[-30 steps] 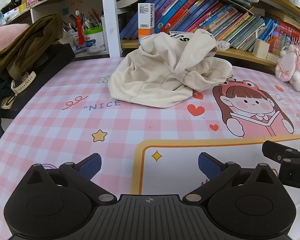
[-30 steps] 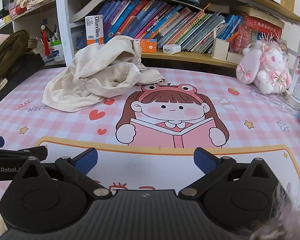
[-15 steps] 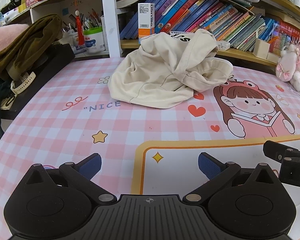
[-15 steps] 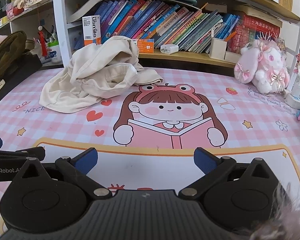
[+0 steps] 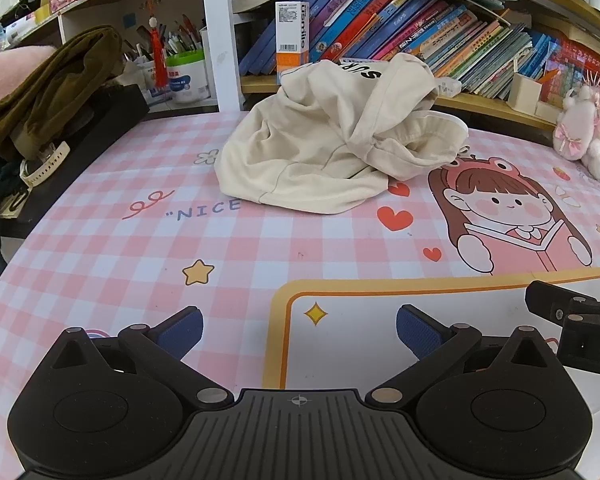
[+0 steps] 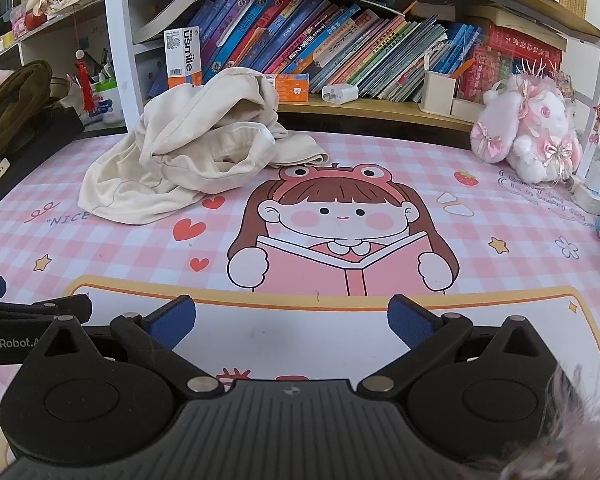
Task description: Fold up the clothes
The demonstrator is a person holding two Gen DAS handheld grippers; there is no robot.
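My left gripper (image 5: pixel 299 326) and right gripper (image 6: pixel 291 318) hang side by side over the near edge of the mat (image 5: pixel 140 248), each with its 2 blue ribbed fingers spread wide and holding nothing. The mat is smooth, pink-and-white checked, printed with a cartoon girl (image 6: pixel 342 236). The cream garment (image 5: pixel 332 148) lies far off, left of her: soft cotton, crumpled in a rounded heap with deep folds, black lettering on top.

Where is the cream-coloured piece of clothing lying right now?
The cream garment lies crumpled at the far side of the pink checked mat, just in front of the bookshelf, left of the cartoon girl in both views.
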